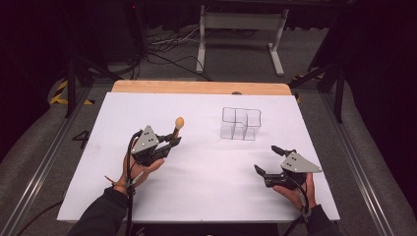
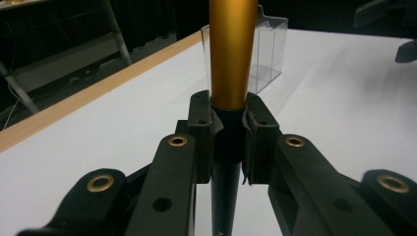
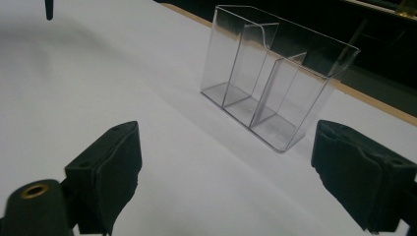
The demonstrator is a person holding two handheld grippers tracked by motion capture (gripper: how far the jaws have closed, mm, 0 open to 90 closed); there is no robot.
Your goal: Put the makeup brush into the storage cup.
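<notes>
While the clear organiser (image 1: 240, 124) stands on the white table (image 1: 196, 191), toward its far edge, the left gripper (image 1: 169, 143) sits well to the organiser's left with its jaws pinched on a stick (image 1: 177, 127). That stick has a gold handle with a rounded tip and a dark lower shaft; in the left gripper view the pads (image 2: 204, 132) clamp the stick (image 2: 231, 54) right where gold meets black, and the organiser (image 2: 268, 49) shows just behind the handle. It points up and slightly away from the hand, clear of the table. On the near side of the organiser, a little to its right, the right gripper (image 1: 268, 159) holds its jaws spread wide with nothing between them. In its own view the organiser's (image 3: 275, 78) three compartments are bare.
</notes>
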